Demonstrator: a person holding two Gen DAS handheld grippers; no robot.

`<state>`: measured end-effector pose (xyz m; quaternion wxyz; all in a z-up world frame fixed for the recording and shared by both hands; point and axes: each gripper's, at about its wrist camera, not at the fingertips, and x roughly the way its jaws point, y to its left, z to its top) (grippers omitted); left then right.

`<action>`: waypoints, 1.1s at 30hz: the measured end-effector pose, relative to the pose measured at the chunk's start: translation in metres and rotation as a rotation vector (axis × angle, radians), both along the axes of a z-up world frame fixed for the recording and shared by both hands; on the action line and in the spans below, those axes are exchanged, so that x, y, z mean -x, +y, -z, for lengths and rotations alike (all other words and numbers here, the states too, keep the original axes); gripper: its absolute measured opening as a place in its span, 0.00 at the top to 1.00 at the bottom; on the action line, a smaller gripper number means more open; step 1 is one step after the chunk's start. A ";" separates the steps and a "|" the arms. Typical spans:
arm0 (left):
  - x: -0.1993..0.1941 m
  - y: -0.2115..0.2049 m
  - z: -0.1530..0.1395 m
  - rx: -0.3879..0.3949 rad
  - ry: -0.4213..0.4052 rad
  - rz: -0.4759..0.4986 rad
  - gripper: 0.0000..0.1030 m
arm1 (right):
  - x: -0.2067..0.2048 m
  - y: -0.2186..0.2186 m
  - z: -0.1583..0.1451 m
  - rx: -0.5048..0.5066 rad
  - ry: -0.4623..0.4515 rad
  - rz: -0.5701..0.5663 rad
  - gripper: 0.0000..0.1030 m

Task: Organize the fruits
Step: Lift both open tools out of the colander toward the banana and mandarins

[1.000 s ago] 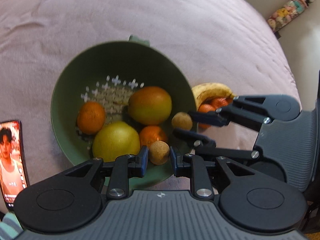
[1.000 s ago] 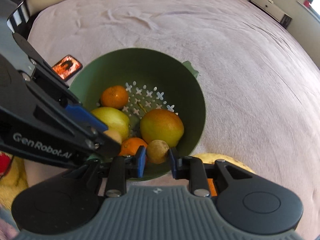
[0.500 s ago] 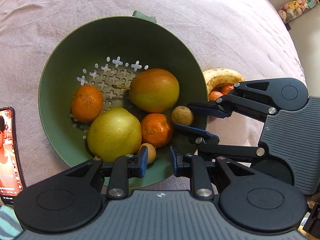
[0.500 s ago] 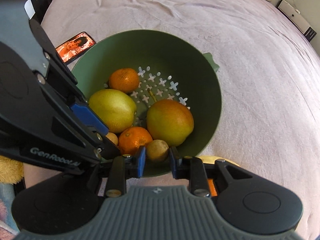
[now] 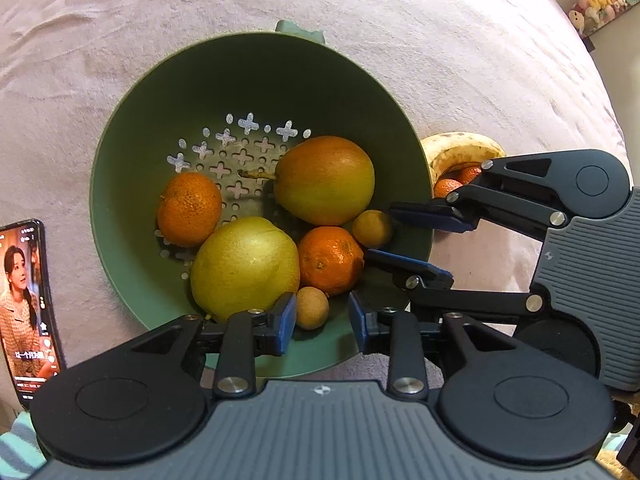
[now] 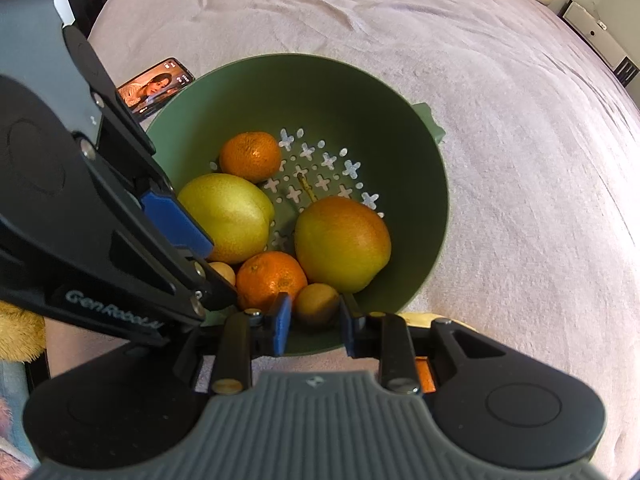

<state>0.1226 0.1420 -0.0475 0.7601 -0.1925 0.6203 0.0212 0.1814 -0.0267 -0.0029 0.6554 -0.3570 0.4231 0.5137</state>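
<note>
**Grippers parked over the bowl rim, both spread, remaining fruit sat off to the right**

Bowl [image 5: 120, 184] sat on the pink cloth [image 5: 400, 40] and held six fruits: a red-green pear [image 5: 324, 180], a yellow pear [image 5: 244, 268], two tangerines [image 5: 188, 208] [image 5: 330, 266], and two small brown round fruits [image 5: 312, 307] [image 5: 372, 229].

Left gripper [image 5: 322, 322] was spread. The nearer small fruit lay in the gap but touched at most the left pad; clear daylight on the other side, so I read it as resting in the bowl, not pinched. Right gripper [image 6: 314, 320] was likewise spread, with the other small fruit [image 6: 317, 304] between the pads and no visible squeeze. Both loads looked delivered.

Key relation for the next move: the fruit outside the bowl was a banana [image 5: 460, 152] with at least two more tangerines [image 5: 446, 188] tucked under its curve, just beyond the bowl's right rim. In the left view the right gripper's fingers hung directly over that pile; the left gripper was on the near rim, further off. So right was the nearer hand by my call.

The banana's long axis arched roughly across the right gripper's approach. The right camera showed only a sliver of it [image 6: 416, 317] behind the fingers, so exact orientation from there was unclear. Likely needs pull-back and a turn right before reaching.

Phone [image 5: 24, 304] lay left of the bowl, out of the way.
</note>
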 end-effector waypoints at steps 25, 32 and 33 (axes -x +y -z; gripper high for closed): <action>0.019 -0.031 -0.043 -0.144 -0.207 0.074 0.41 | 0.026 -0.081 -0.042 -0.178 -0.089 0.409 0.50; 0.025 -0.056 -0.048 -0.201 -0.324 0.130 0.41 | 0.034 -0.120 -0.042 -0.218 -0.103 0.631 0.50; 0.026 -0.059 -0.049 -0.209 -0.343 0.137 0.41 | 0.035 -0.125 -0.042 -0.223 -0.103 0.658 0.50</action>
